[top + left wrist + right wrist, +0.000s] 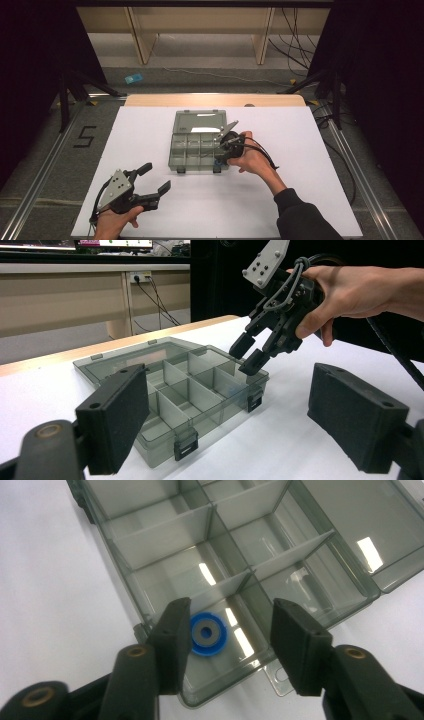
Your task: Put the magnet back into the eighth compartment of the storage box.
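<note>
- Right gripper [223, 152] points steeply downward, gripped from behind by the right hand [252, 159], jaws partly parted.
- Left gripper [152, 181] held low and level, jaws spread wide.

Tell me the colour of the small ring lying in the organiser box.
Blue ring with a grey centre; the right gripper view shows it best.

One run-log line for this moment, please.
right gripper: open above organizer box | blue ring: in corner compartment, released | left gripper: open, idle over table
</note>
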Demonstrator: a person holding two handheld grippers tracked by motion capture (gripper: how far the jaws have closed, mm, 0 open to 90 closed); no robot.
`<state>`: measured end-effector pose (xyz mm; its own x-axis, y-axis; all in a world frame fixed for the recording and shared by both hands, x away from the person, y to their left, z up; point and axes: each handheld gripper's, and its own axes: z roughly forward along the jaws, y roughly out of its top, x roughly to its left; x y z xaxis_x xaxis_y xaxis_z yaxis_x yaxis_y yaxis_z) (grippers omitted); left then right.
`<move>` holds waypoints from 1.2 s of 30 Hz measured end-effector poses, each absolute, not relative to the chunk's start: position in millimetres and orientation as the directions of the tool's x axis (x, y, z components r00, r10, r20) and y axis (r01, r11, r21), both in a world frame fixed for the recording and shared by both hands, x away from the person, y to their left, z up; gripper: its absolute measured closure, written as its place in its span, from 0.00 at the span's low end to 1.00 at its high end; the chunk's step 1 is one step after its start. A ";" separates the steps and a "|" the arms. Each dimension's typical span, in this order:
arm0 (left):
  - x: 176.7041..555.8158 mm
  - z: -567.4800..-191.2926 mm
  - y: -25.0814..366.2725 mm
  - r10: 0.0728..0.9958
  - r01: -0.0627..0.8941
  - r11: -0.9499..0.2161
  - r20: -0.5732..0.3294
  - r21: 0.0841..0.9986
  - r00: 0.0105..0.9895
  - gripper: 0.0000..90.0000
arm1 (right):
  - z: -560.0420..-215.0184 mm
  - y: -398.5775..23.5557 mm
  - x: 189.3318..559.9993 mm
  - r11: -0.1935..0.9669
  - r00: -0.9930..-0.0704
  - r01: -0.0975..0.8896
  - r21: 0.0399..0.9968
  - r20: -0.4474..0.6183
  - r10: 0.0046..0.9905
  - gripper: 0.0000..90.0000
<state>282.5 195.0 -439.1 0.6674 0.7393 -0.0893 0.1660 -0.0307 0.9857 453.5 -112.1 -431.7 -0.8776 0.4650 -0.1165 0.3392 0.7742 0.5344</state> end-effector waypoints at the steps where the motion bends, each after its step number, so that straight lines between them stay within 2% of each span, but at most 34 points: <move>1: 282.5 -439.0 195.0 0.739 0.165 -0.030 -0.089 0.986 0.668 0.18 | -431.4 -112.4 453.4 0.770 -0.875 0.345 0.537 -0.114 0.471 0.54; 9: 282.5 -438.9 194.8 0.738 0.165 -0.029 -0.090 0.986 0.668 0.18 | -425.1 -117.3 452.8 0.720 -0.847 0.381 0.580 -0.092 0.523 0.42; 36: 283.3 -439.0 194.9 0.738 0.163 -0.031 -0.087 0.986 0.669 0.18 | -406.2 -122.1 440.5 0.633 -0.837 0.359 0.686 -0.063 0.544 0.37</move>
